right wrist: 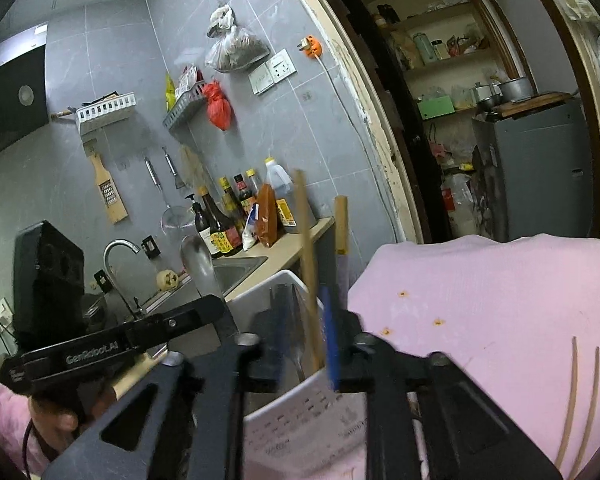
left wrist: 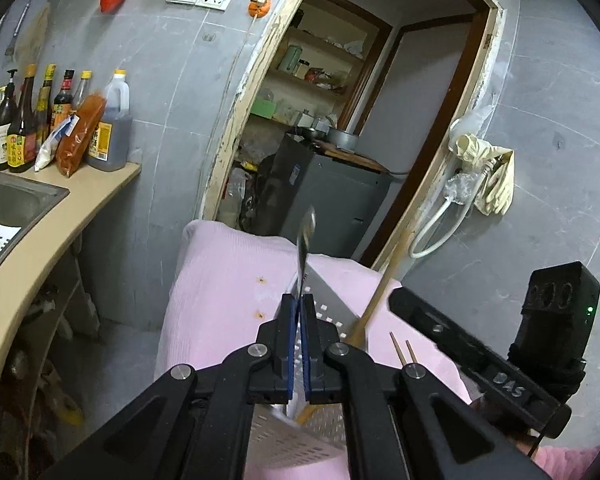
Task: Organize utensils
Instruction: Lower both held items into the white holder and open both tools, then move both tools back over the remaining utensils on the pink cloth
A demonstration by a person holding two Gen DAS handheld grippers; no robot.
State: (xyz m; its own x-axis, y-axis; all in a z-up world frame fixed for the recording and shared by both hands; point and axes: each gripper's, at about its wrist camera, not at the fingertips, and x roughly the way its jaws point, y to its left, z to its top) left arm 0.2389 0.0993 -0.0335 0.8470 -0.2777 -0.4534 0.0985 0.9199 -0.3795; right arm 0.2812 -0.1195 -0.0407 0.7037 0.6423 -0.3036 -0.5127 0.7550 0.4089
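Over the pink cloth [left wrist: 228,280], both grippers hang above a white perforated utensil holder [left wrist: 300,444] that stands on it. The left gripper [left wrist: 299,308] has its blue-padded fingers [left wrist: 288,320] pressed together on the handle of a metal spoon [left wrist: 305,236], whose bowl points up and away. The right gripper [right wrist: 306,328] has its fingers apart, and a wooden-handled utensil [right wrist: 309,264] stands between them with its lower end already inside the holder; the blur hides whether a pad touches the wood. Beside it a second wooden handle [right wrist: 341,224] rises from the holder. Two chopsticks [right wrist: 580,396] lie on the cloth, well apart from the holder on the right gripper's side.

The spoon is likely light, stiff and smooth, so it could swivel or slide in a thin pinch; a hold on the flat of the handle, near mid-length, suits it best. The wooden pieces are light, rigid and less slippery, and are best taken near the upper half so the lower end finds the opening. The chopsticks are thin and may roll, so they want a grip across both near the middle. The holder looks light and may tip if nudged.
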